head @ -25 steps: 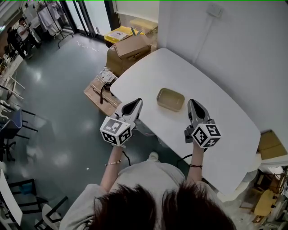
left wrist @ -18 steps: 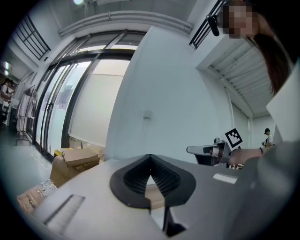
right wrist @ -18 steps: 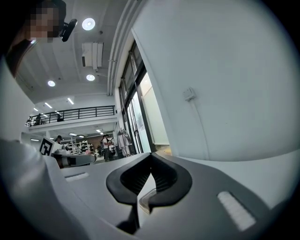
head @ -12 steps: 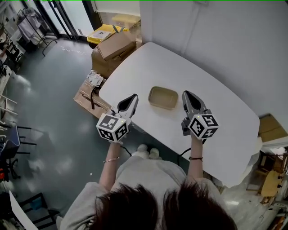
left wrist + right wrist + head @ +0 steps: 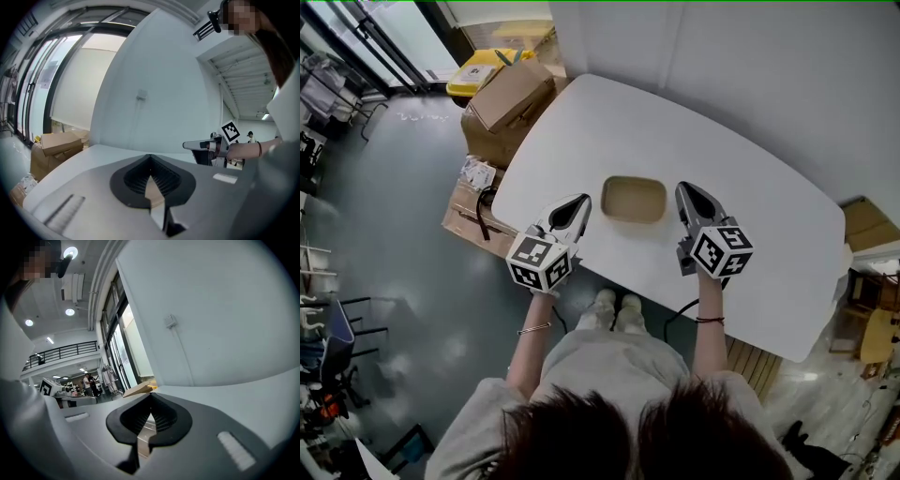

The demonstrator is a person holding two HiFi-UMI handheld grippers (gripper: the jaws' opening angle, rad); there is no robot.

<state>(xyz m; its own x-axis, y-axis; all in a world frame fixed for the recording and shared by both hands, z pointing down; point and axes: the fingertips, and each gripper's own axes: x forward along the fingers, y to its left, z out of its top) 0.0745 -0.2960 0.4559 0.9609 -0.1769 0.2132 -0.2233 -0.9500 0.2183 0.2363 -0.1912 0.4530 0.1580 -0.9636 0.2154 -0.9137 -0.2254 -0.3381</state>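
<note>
Jaws together and empty, the left gripper (image 5: 583,201) and right gripper (image 5: 683,189) are hovering either side of the tray (image 5: 634,199) on the desk (image 5: 722,131); gripping it would need them parted.

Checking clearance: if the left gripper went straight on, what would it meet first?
Probably the white wall behind the table, though depth is unclear; the tray lies off that line.

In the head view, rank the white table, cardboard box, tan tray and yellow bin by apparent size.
White table
Cardboard box
Tan tray and yellow bin: about alike, the bin partly hidden
</note>
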